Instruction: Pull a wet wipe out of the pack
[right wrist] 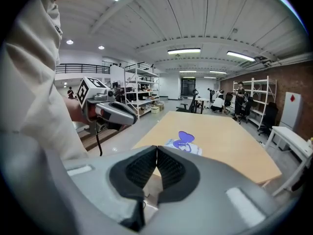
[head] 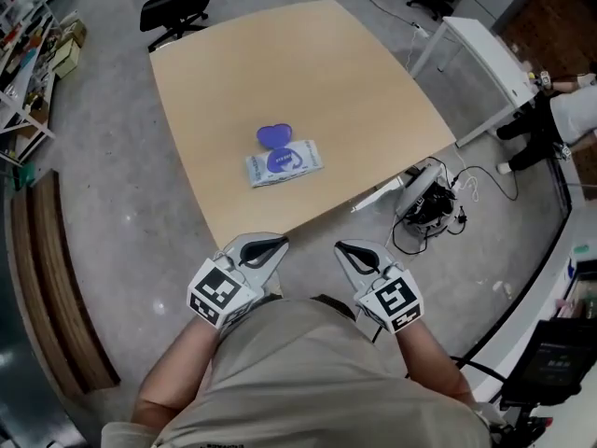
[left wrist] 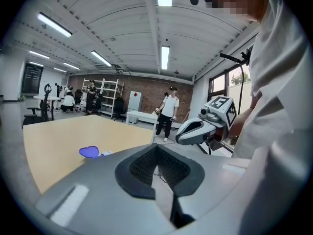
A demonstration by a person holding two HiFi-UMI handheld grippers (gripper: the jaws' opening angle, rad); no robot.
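Head view records the left gripper (head: 270,246) and the right gripper (head: 350,250) held side by side close to the person's body, short of the near edge of a light wooden table (head: 308,73). In both gripper views the ribbed pads are seen pressed together with nothing between them, so both tools are clenched and empty. The wet wipe pack (head: 283,163) is found well ahead of both grippers, lying flat near the middle of the tabletop. Its purple lid (head: 275,135) is flipped open on the side away from the grippers. A polished grey floor (head: 121,241) is noted around the table. A black office chair (head: 175,7) is placed beyond the table's far edge. A white table (head: 480,49) and a bundle of cables (head: 431,215) are noted off to the right of the right gripper. Metal shelving (right wrist: 139,89), a brick wall (left wrist: 146,87) and ceiling strip lights (left wrist: 165,57) are recorded in the gripper views.
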